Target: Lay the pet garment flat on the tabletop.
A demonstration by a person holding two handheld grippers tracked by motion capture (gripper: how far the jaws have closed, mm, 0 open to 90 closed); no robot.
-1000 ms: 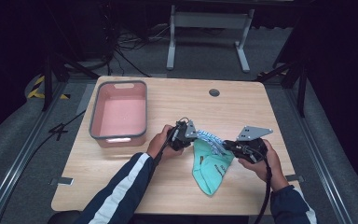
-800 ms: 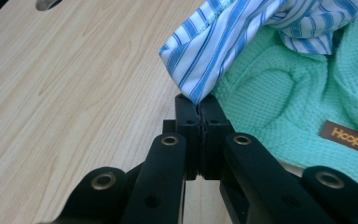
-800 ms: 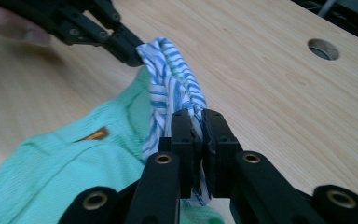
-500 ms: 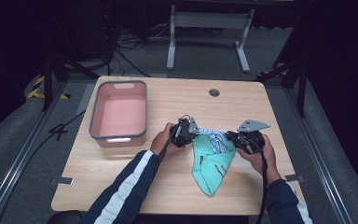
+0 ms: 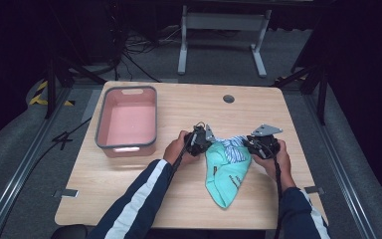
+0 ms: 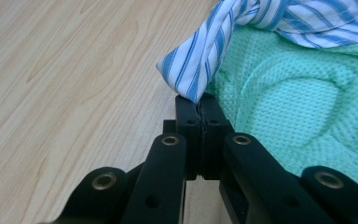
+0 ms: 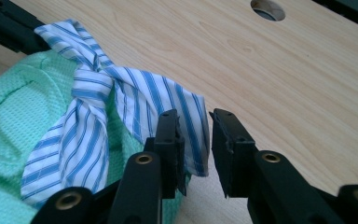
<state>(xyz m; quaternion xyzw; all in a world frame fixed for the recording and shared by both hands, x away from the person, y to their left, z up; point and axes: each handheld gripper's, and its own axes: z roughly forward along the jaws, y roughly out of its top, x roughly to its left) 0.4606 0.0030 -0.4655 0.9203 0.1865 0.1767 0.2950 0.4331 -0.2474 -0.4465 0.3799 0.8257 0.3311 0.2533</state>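
A white cloth with blue stripes (image 5: 233, 145) lies twisted on top of a mint-green waffle cloth (image 5: 226, 175) near the table's front. My left gripper (image 6: 199, 100) is shut on one corner of the striped cloth (image 6: 200, 60), low over the wood, with the green cloth (image 6: 289, 107) just to its right. My right gripper (image 7: 196, 119) is open at the other end; the striped cloth's edge (image 7: 193, 135) hangs between its jaws, against the left one. In the high view the left gripper (image 5: 212, 141) and the right gripper (image 5: 246, 144) face each other across the cloths.
A pink bin with a grey rim (image 5: 100, 125) stands at the table's left. A round cable hole (image 5: 229, 98) sits near the far edge. Bare wood lies between the hole and the cloths. A metal stand (image 5: 222, 22) is on the floor beyond the table.
The right hand has moved slightly away from the person, keeping at the striped cloth's end. The left gripper has stayed almost still on its corner.
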